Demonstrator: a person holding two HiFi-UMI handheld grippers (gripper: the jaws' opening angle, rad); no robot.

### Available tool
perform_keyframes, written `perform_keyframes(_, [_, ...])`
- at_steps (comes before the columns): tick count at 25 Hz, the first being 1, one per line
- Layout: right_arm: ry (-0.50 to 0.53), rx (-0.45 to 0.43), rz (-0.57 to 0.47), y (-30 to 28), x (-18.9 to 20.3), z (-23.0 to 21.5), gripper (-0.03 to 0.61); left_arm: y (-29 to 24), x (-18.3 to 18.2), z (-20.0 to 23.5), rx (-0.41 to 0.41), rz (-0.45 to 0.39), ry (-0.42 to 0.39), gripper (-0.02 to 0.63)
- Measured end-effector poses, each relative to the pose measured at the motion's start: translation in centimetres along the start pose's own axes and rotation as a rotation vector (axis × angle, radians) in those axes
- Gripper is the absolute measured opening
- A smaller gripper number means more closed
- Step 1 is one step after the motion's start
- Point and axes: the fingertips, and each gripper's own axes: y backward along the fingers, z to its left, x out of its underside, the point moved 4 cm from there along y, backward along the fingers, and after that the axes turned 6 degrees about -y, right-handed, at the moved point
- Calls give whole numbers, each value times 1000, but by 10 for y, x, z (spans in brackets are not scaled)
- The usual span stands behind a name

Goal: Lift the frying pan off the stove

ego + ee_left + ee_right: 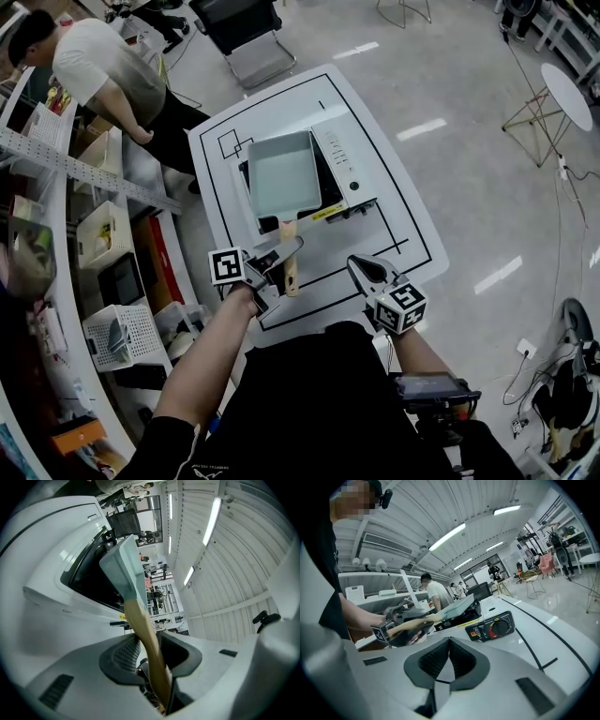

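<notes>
A rectangular pale grey-green frying pan with a wooden handle is over the white portable gas stove. My left gripper is shut on the handle. In the left gripper view the handle runs between the pads and the pan tilts over the black stove top. In the right gripper view the pan looks raised at an angle above the stove. My right gripper is to the right of the handle, apart from it, with its jaws shut on nothing.
The stove stands on a white table marked with black lines. A person in a white shirt works at the shelves with baskets on the left. A chair stands beyond the table, and a round side table at far right.
</notes>
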Motion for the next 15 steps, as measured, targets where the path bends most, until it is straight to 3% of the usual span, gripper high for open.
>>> perform_keyframes(15, [38, -17, 32, -13, 1, 21, 25, 18, -13, -9, 3, -22, -76, 129])
